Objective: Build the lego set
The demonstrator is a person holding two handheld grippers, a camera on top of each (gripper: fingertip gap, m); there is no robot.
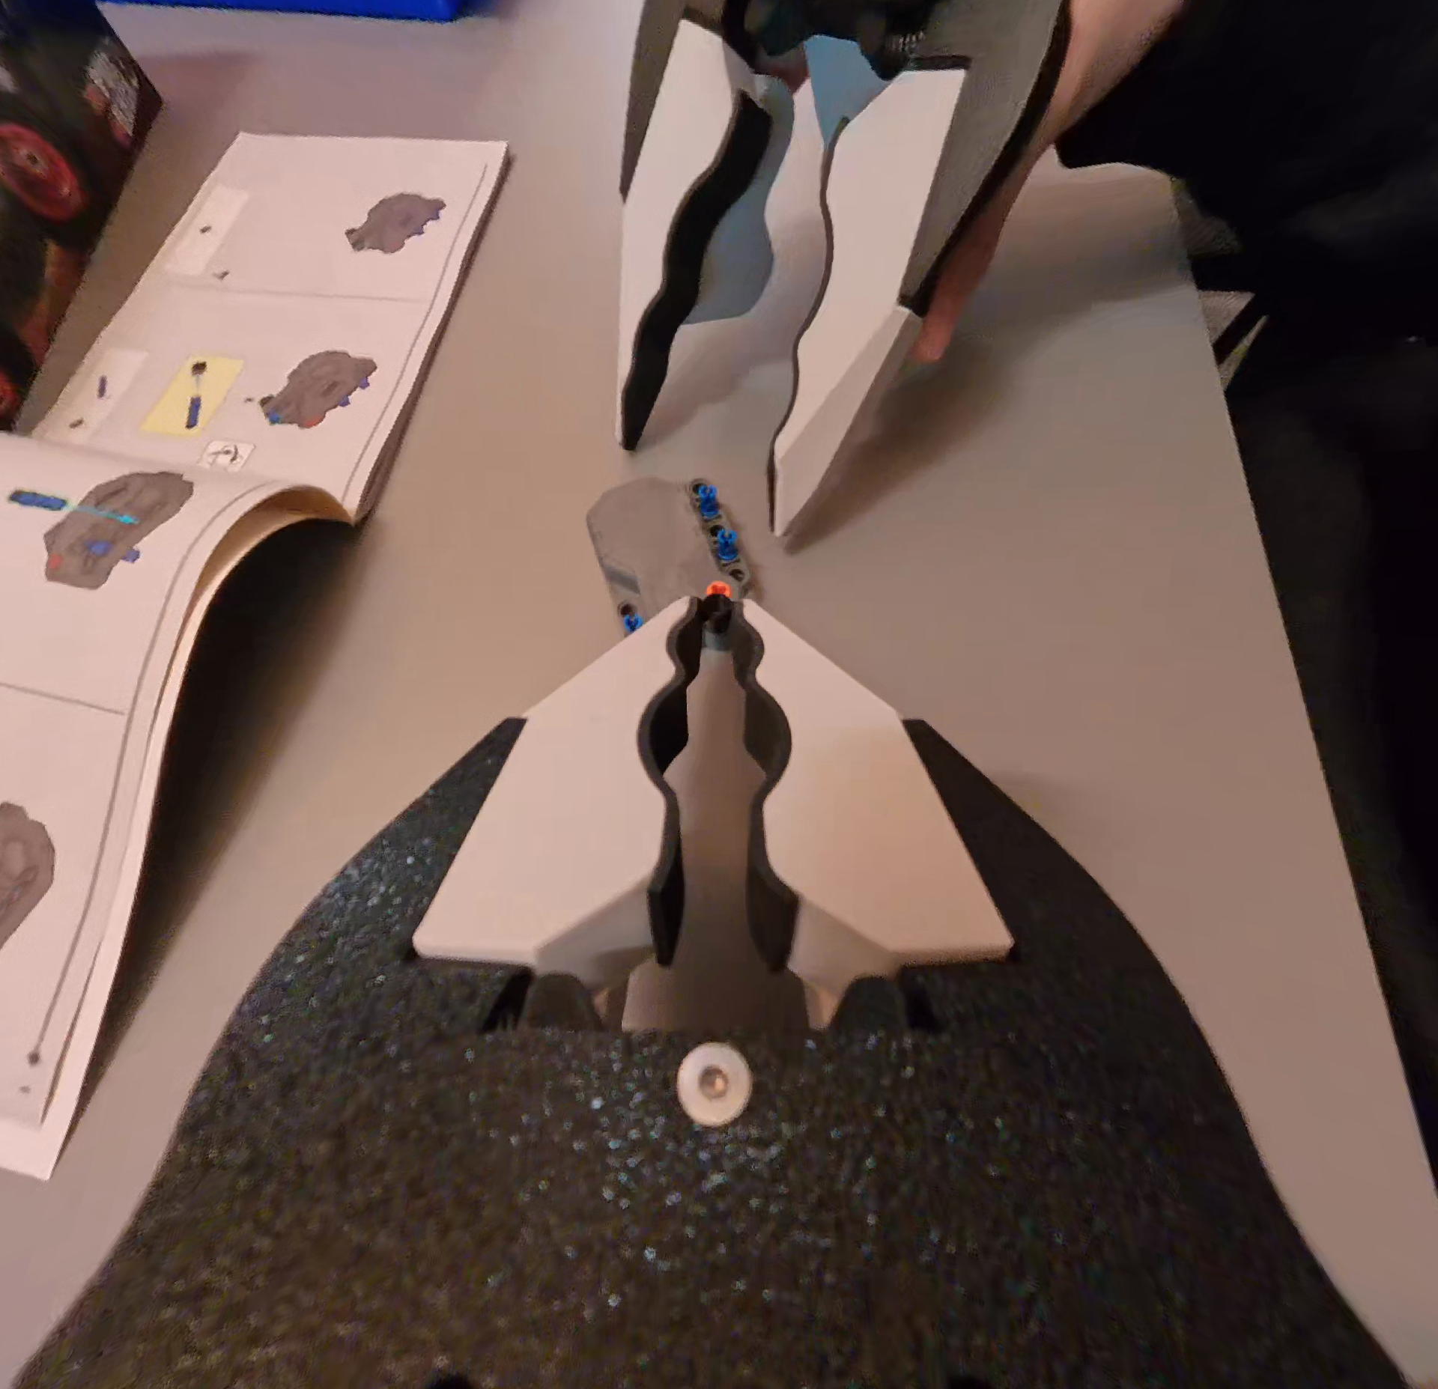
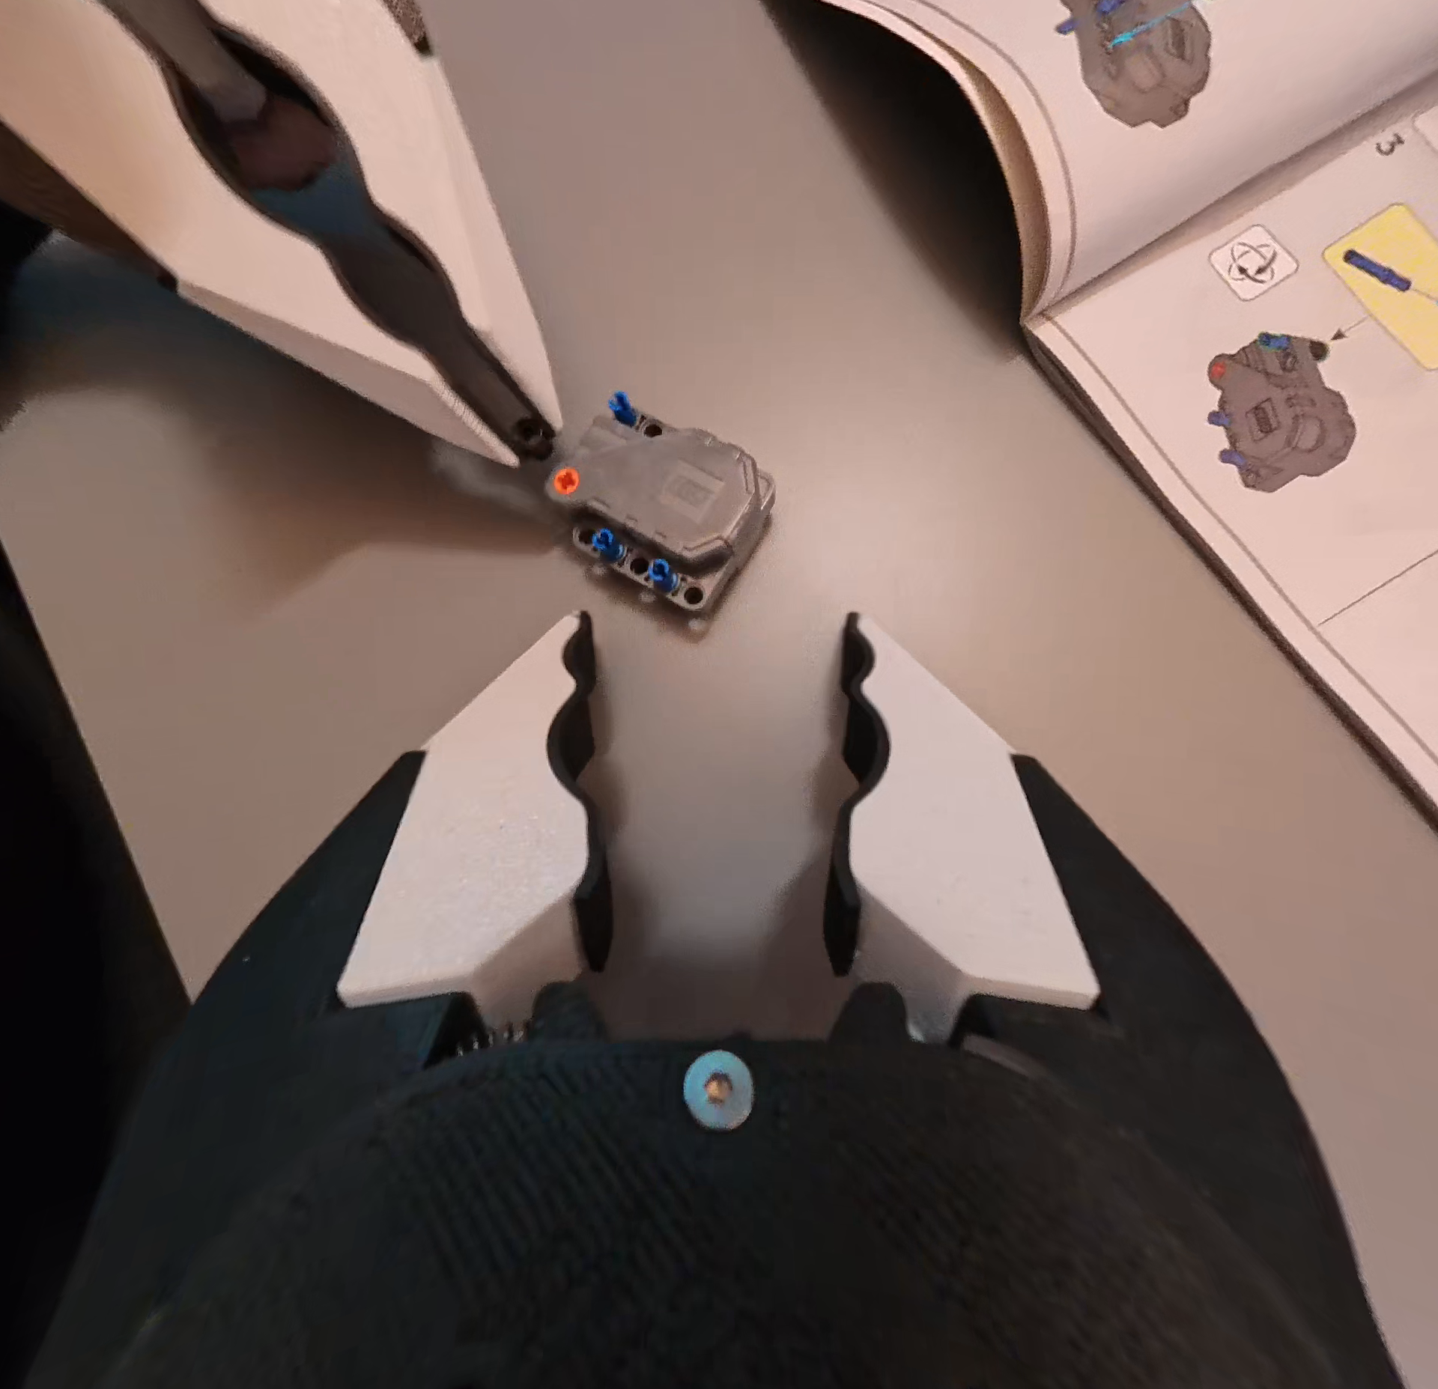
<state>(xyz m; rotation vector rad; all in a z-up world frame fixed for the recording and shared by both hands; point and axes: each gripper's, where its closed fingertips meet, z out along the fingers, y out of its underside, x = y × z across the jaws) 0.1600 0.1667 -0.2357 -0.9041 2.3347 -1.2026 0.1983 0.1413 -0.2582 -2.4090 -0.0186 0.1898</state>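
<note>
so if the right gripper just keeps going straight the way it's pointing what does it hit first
Probably the grey lego block lying on the table, at its edge with the blue pins. The open right gripper has bare tabletop before that, though depth is hard to judge.

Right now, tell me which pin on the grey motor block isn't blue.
The orange pin, at the block's corner nearest the left gripper, which is shut on a small black piece. The other three pins are blue.
</note>
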